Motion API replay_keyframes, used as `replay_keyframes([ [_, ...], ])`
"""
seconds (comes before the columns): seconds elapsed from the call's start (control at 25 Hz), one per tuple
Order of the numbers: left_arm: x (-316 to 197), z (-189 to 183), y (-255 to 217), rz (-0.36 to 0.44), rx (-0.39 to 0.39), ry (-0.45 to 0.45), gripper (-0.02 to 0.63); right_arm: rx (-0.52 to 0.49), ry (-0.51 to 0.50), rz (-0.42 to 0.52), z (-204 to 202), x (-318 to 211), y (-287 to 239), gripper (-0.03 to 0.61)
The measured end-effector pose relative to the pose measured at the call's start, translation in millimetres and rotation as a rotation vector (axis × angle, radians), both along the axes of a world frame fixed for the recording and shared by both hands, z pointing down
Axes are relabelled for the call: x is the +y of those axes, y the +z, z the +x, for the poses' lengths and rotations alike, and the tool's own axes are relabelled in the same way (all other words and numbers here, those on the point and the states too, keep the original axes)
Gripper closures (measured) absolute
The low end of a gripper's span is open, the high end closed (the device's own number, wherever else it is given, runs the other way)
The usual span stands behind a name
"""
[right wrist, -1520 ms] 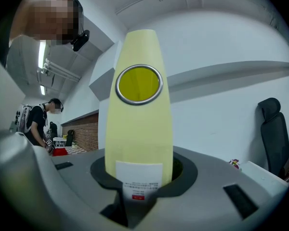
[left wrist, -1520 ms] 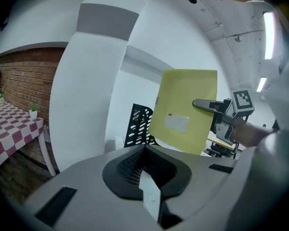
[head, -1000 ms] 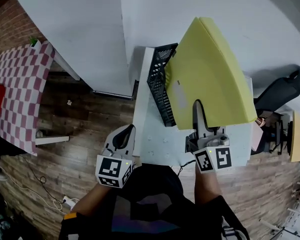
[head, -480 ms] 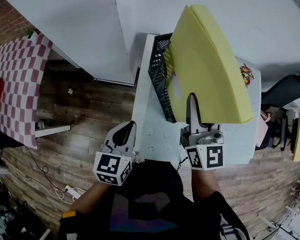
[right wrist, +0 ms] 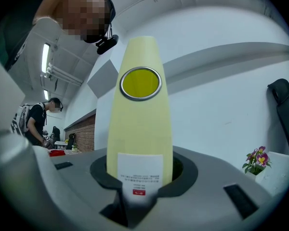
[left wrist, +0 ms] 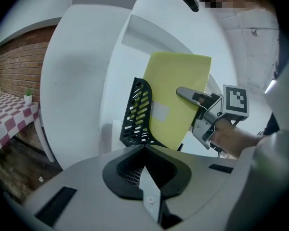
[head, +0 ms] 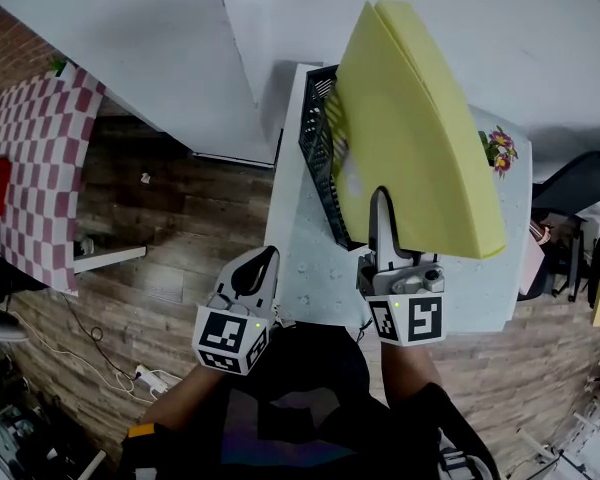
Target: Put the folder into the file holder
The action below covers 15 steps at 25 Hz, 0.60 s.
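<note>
Now our right gripper [head: 380, 213] clamps the yellow folder [head: 420, 128] at the black file holder [head: 318, 153]; we should lower it in next; left gripper [head: 258, 266] closed, empty.

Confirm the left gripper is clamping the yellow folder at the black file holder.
Wrong side: the right gripper is clamping the yellow folder at the black file holder. The right gripper view shows the folder's spine between its jaws.
</note>
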<state>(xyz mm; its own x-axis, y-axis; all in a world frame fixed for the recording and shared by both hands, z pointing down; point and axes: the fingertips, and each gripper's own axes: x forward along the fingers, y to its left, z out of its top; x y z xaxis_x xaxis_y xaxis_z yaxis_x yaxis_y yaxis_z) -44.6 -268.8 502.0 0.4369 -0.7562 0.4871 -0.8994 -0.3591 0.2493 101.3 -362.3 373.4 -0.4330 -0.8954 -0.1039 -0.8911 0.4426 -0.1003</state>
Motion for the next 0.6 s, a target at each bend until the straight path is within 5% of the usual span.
replay_keyframes([
  [0.6,-6.6,5.3,-0.1,0.008,-0.006,0.010,0.609,0.112,-0.014,-0.090,-8.8,-1.1,64.3,0.393],
])
